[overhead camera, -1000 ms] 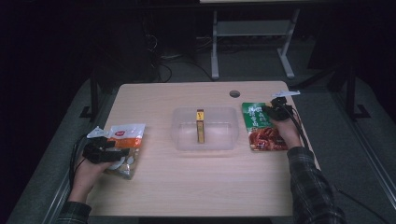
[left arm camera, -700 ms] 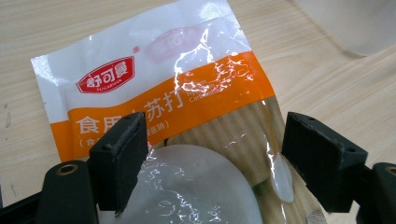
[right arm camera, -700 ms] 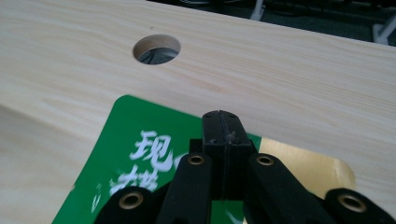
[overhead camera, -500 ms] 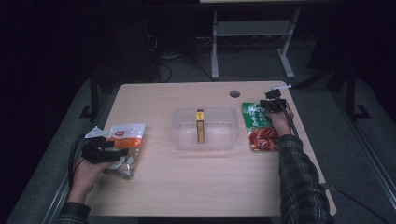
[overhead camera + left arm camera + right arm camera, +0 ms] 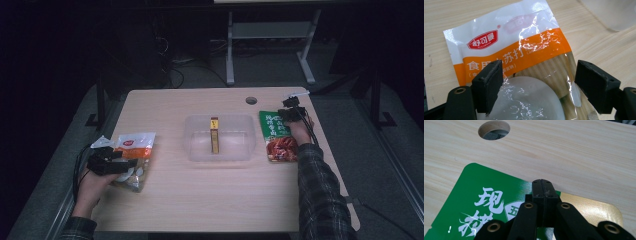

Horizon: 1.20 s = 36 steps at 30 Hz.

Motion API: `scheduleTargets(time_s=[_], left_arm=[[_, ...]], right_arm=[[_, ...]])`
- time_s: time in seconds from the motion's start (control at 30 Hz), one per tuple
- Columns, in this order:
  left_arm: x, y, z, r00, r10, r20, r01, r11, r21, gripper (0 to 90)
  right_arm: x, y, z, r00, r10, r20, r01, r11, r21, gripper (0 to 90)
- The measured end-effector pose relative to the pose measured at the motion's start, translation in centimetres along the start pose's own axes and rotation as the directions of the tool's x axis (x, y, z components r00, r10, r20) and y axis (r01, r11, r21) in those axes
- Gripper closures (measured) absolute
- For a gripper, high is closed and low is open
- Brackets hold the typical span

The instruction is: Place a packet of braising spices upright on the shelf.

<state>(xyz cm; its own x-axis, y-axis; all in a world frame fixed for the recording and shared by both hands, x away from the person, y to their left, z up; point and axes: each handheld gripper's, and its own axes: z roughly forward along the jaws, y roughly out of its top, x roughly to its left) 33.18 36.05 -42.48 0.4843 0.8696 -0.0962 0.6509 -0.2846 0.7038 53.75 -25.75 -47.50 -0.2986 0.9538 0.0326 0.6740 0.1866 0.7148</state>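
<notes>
Green pouch [image 5: 277, 135] long axis front-back; R tongs [image 5: 545, 185] closed above, L tongs [image 5: 537, 85] open

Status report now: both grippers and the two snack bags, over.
Left gripper open, over orange-white bag. Right gripper shut, empty, above green bag. Clear tub between them, nothing blocking.

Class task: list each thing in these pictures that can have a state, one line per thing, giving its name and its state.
Left gripper: jaws open, straddling the orange-and-white packet.
Right gripper: jaws shut, empty, over the green packet's far edge.
Orange-and-white packet: sealed, lying flat.
Green packet: lying flat.
Clear tub: lidless, holding one small box.
Small box: lying in the tub.
Table hole: uncovered.
</notes>
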Motion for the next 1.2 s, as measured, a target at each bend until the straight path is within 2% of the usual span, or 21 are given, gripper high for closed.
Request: scheduleTargets(time_s=[0.3,0.43,0.57,0.7,0.9,1.1,1.2], left_arm=[[-0.2,-0.1,0.0,1.0000,0.003,0.006,-0.003,1.0000,0.002,22.2],[-0.4,-0.2,-0.1,0.9999,0.007,0.008,-0.007,1.0000,0.003,22.2],[-0.7,-0.1,-0.1,0.9997,0.021,0.015,-0.021,0.9998,0.004,22.2],[-1.5,0.2,0.0,0.9991,0.027,0.033,-0.027,0.9996,-0.001,22.2],[-2.9,0.6,0.0,0.9965,0.064,0.054,-0.064,0.9979,-0.008,22.2],[-4.6,0.7,0.0,0.9917,0.100,0.081,-0.099,0.9950,-0.011,22.2],[-5.6,0.7,0.1,0.9878,0.119,0.101,-0.118,0.9929,-0.012,22.2]], right_arm=[[0.1,0.0,-0.2,0.9997,-0.024,0.000,0.024,0.999,0.027,90.0],[0.0,-0.5,-0.7,0.9996,-0.023,-0.015,0.023,0.999,0.027,90.0],[0.0,-0.9,-1.3,0.9988,-0.041,-0.028,0.042,0.998,0.040,90.0],[0.2,-1.4,-2.0,0.9969,-0.063,-0.046,0.066,0.996,0.057,90.0],[0.5,-2.5,-3.2,0.9940,-0.086,-0.067,0.090,0.994,0.062,90.0],[0.9,-4.3,-4.9,0.9944,-0.070,-0.080,0.074,0.996,0.048,90.0],[1.1,-5.3,-5.9,0.9930,-0.077,-0.089,0.082,0.996,0.043,90.0]])
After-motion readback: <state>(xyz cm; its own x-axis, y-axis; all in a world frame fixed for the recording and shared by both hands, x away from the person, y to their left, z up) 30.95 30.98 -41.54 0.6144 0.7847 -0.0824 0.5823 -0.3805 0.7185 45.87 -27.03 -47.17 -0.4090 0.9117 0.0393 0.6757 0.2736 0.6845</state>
